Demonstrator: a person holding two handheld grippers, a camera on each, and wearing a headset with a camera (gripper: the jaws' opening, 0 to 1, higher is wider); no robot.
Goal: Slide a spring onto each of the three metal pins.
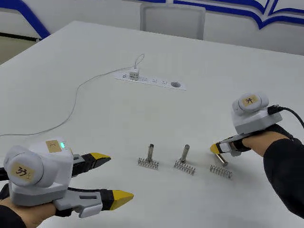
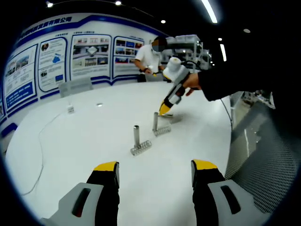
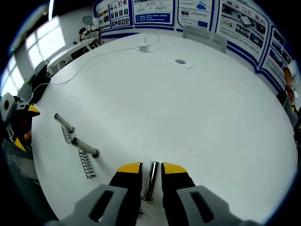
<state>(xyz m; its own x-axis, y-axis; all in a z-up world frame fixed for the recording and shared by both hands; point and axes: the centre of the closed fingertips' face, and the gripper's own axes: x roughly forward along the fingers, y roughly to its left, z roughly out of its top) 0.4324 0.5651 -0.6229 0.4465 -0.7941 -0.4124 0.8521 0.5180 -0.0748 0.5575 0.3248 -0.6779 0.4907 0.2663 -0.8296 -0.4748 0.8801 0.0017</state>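
White table (image 1: 95, 118), toward near edge: right gripper (image 1: 216, 148) jaws pinch the third pin (image 3: 153, 175), spring (image 1: 221, 171) lying just beside. Left gripper (image 1: 117, 175) jaws spread. We'd steady the pin upright and thread the spring coaxially.

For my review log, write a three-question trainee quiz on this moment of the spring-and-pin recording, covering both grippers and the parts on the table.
1. True or false: the left gripper has its jaws shut.
2. What is the right gripper closed on? A) a spring B) a metal pin C) a screwdriver
3. How many springs lie flat on the table, not yet on any pin?

Key
1. False: its jaws stand wide apart.
2. B: the pin sits between the jaws.
3. Three.
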